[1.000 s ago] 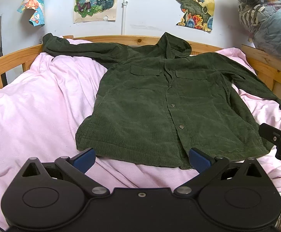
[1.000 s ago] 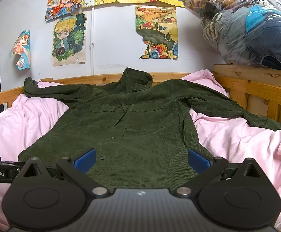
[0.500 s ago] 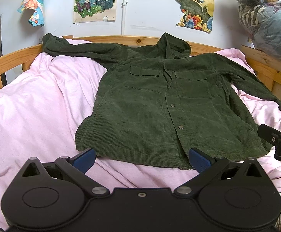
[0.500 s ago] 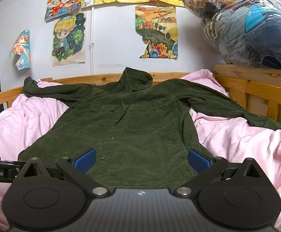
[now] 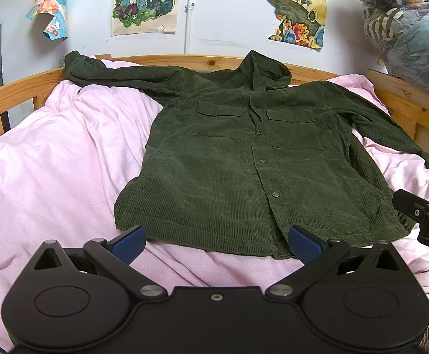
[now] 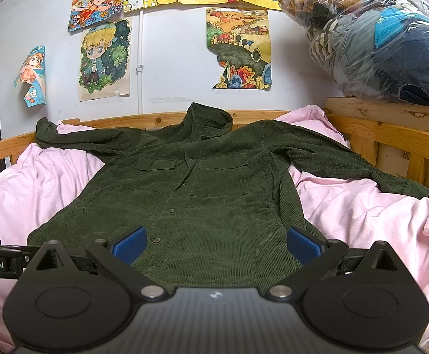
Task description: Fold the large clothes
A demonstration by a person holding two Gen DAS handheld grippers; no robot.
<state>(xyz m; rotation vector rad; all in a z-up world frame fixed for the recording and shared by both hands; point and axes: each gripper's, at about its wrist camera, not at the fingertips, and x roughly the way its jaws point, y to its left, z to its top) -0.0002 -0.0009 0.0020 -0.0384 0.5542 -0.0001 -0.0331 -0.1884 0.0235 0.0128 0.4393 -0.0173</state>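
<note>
While the green jacket (image 5: 243, 162) lies flat, both wide-spread grippers, left gripper (image 5: 215, 240) and right gripper (image 6: 215, 243), should pinch hem corners squarely, nothing held.

The shirt (image 5: 243, 171) lies spread on the bed (image 5: 52, 162), collar at the headboard (image 5: 185, 60), hem near the foot edge.
</note>
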